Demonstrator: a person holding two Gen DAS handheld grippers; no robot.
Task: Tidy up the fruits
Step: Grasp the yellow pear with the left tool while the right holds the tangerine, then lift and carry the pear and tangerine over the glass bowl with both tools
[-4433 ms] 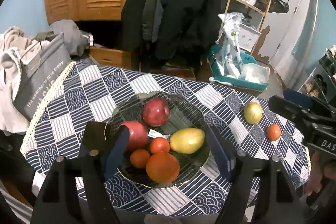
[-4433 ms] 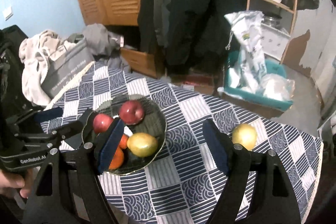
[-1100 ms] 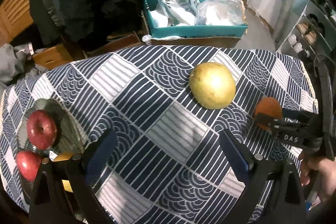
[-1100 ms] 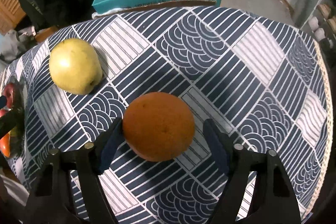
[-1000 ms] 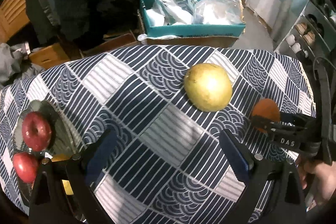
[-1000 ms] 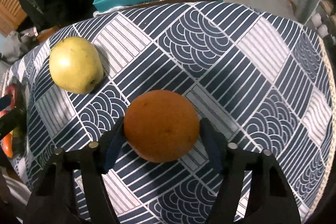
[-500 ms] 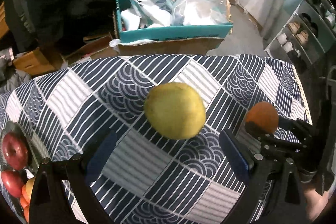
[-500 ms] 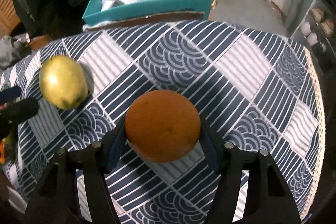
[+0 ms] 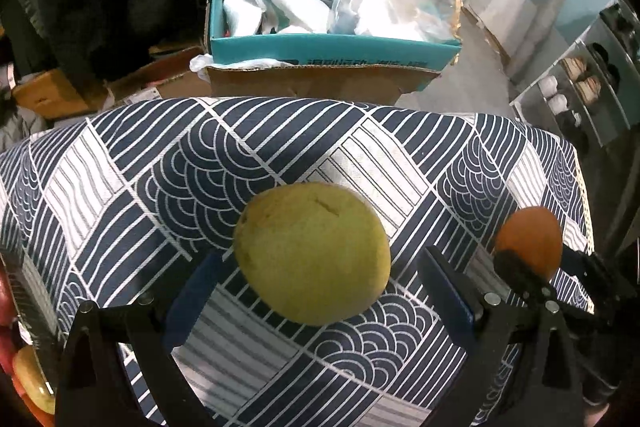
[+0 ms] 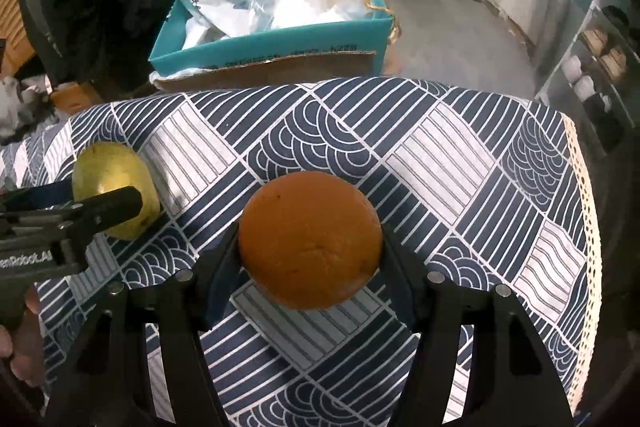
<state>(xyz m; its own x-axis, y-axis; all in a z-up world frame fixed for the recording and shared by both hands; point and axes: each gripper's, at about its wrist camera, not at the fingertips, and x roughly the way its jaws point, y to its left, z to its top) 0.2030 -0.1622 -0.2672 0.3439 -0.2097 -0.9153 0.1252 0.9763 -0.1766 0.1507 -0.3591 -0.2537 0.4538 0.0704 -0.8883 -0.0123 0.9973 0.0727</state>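
Observation:
A yellow-green pear (image 9: 312,253) lies on the patterned tablecloth (image 9: 168,163). My left gripper (image 9: 320,291) is open with its jaws on either side of the pear, not touching it. My right gripper (image 10: 310,259) is shut on an orange (image 10: 310,239), its pads pressed against both sides. The orange also shows in the left wrist view (image 9: 528,241), to the right of the pear. The pear shows in the right wrist view (image 10: 114,187), with the left gripper's finger (image 10: 104,207) in front of it.
A teal box (image 9: 332,53) with plastic bags stands on the floor beyond the table's far edge. The plate's fruits (image 9: 28,379) peek in at the lower left of the left wrist view. The lace-trimmed right table edge (image 10: 584,211) is close to the orange.
My left gripper has moved in until its open jaws flank the pear. My right gripper has closed on the orange, which was loose between the jaws a second ago.

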